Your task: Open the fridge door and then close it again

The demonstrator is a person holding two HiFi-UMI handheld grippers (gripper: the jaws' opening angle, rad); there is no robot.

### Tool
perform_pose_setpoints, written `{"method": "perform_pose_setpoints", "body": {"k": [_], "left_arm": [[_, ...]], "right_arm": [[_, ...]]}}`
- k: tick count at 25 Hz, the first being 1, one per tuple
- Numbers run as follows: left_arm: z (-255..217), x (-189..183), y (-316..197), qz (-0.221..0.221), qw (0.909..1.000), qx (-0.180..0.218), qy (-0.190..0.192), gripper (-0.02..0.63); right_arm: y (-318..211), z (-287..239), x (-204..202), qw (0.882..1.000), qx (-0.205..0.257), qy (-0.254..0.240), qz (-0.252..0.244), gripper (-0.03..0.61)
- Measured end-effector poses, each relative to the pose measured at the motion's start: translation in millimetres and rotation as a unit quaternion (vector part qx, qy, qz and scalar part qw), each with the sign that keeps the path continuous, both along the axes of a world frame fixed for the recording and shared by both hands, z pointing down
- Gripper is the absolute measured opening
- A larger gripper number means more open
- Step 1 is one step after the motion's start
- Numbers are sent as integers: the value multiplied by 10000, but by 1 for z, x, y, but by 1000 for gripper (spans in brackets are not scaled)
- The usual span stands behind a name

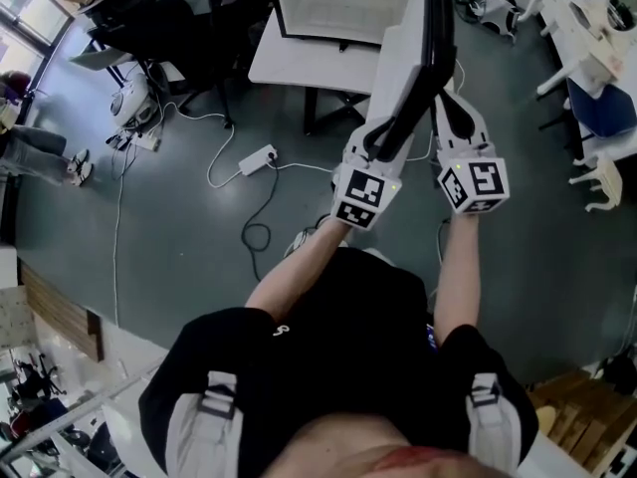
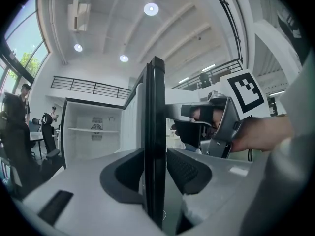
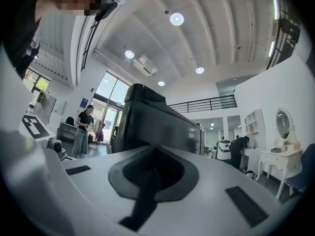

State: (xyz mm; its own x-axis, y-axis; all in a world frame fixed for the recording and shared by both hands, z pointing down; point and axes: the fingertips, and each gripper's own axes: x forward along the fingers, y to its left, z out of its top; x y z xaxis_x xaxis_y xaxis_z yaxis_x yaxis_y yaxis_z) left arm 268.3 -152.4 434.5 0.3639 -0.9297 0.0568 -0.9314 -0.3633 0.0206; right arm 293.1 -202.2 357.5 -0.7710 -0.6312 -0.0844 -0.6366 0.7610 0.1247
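The left gripper (image 2: 155, 173) has its jaws spread. The upright edge of the dark fridge door (image 2: 154, 107) stands between them and looks unpinched. The right gripper (image 3: 152, 176), jaws pressed together and empty, is beside the door. The white fridge (image 2: 93, 132) stands open, to the left of the door edge. Below is the grey floor (image 1: 199, 227) of an office.

Head view steeply down onto the floor (image 1: 179, 237), left gripper view level, edge-on and close to the fridge door (image 2: 153, 132), right gripper view level beside that same door
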Motion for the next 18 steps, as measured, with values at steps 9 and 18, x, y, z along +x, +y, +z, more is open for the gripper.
{"method": "perform_pose_setpoints", "body": {"k": [9,18], "left_arm": [[1,-27,0,-249,9997,-72,9,129],[3,-101,-8,-771,9966,34,272,132]], "right_arm": [[1,-6,-27,9995,43,-30,-320,-6],[2,-5,-97,9947,171,92,-1007,-6]]}}
